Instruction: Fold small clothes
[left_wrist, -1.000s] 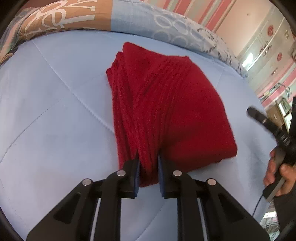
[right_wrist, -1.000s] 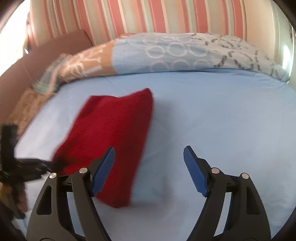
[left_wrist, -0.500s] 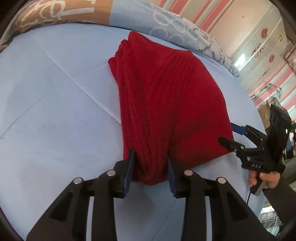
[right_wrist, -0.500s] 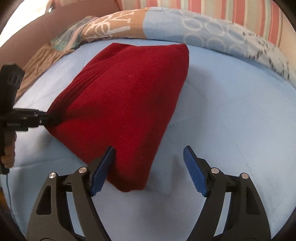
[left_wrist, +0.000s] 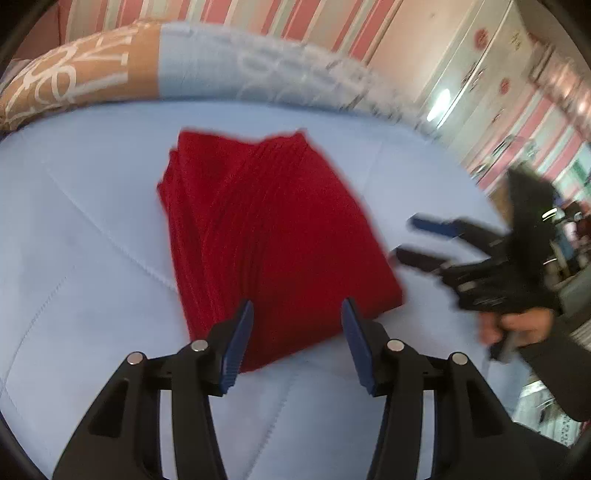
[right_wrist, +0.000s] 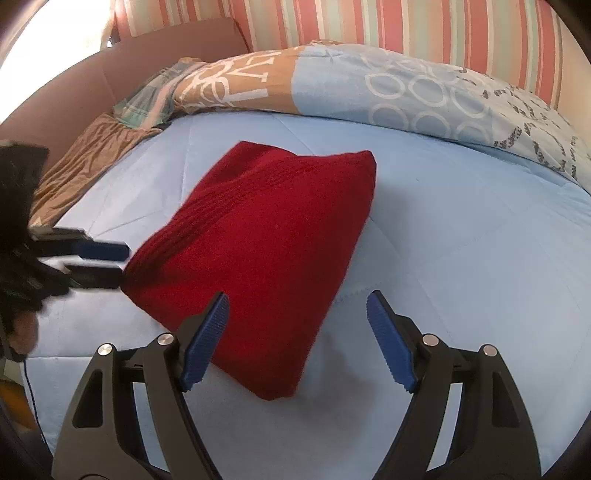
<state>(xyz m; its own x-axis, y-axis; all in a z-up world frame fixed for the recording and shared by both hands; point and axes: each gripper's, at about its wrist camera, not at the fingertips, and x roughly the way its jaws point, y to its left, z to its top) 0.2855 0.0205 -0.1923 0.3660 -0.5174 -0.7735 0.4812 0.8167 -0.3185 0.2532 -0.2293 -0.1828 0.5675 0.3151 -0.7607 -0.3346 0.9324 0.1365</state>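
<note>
Both grippers are held spread, nothing clamped: left gripper (left_wrist: 297, 336), right gripper (right_wrist: 297, 336). One folded red garment (right_wrist: 266, 251) is laid on the blue bedsheet (right_wrist: 461, 258), just beyond both sets of fingertips.

**Red garment folded on the bed**

The left gripper (left_wrist: 297, 334) hovers with jaws spread over the near edge of the folded garment (left_wrist: 269, 236), gripping nothing. At right, blurred, the right gripper (left_wrist: 417, 240) sits just beside the cloth, jaws parted.
</note>
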